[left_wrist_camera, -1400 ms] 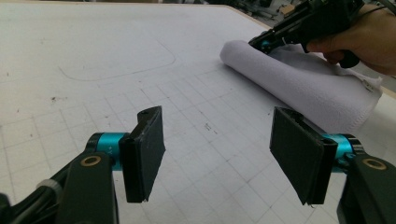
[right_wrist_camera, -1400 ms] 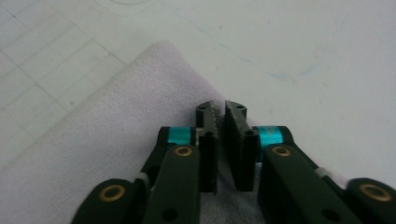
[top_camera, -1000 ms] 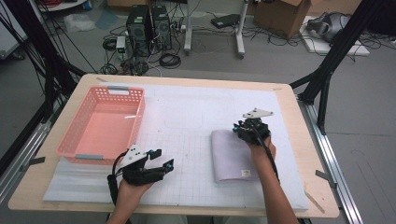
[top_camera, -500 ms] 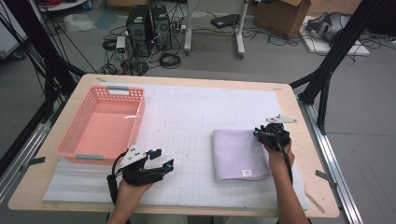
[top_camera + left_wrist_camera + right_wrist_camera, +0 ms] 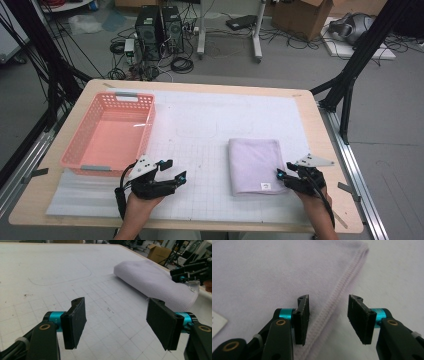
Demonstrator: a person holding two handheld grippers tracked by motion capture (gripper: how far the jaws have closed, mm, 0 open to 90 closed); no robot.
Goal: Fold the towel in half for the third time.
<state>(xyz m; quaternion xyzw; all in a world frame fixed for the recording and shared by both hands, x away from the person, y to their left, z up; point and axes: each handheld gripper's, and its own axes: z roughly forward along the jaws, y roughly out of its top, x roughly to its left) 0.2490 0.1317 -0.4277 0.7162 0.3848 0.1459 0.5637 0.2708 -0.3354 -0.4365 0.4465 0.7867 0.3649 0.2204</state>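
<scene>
So, folded lilac towel (image 5: 254,164) lying flat on the right half of the tabletop (image 5: 215,90), on the white gridded mat (image 5: 200,150), small white label at the near corner. Looks soft and light, floppy for sure, probably going to sag and unfold if lifted by one layer only. Stitched hem along the right edge (image 5: 342,282) seems the best place to pinch, ideally catching all the folded layers at once, near a corner.

Right claw (image 5: 286,176) sitting right at that near-right edge, pads just been spreading apart, now half open with the hem running between them but not pressed, so nothing gripped. One pad (image 5: 302,320) over the cloth, the other over bare mat beside it.

Left claw (image 5: 172,172) well apart from the towel, resting low near the front edge, wide open and empty; towel visible off in the distance (image 5: 155,282) from its own camera, with the other claw hovering at the far end.

Pink plastic basket (image 5: 80,150) just beyond the left hand, on the left side, nothing in it. Likely destination, just a guess though.
</scene>
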